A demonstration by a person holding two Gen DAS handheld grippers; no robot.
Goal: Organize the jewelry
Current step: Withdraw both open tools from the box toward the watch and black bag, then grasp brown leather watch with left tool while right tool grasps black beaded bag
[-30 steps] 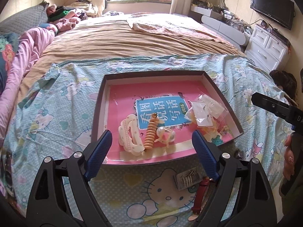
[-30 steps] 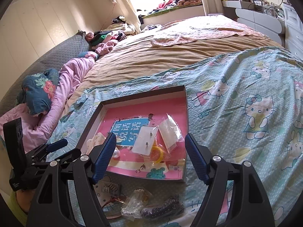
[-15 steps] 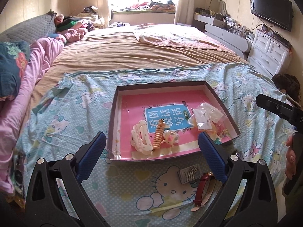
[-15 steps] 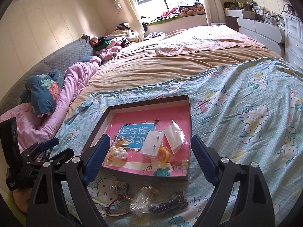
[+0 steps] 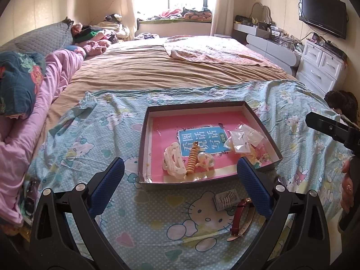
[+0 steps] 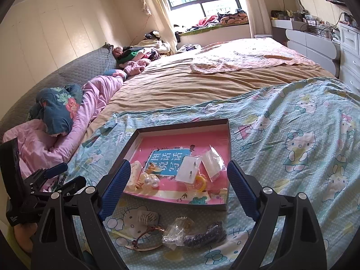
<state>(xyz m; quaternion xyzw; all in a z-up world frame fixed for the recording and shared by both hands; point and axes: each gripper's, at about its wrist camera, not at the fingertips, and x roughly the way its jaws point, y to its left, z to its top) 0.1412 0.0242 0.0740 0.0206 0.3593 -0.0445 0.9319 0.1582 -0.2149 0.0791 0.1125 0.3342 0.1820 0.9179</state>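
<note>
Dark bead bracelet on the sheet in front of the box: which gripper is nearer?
Right. The dark bead bracelet lies between and just below the open right gripper fingers. The left gripper, also open, hangs off to the far left, beyond the hairpin card.

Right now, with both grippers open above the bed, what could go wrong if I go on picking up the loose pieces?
The watch lies half under the left gripper, so a blind descent might press on it. The bags beside the box are slippery and tangled with a cord; the right gripper may lift several together or drop one.
</note>
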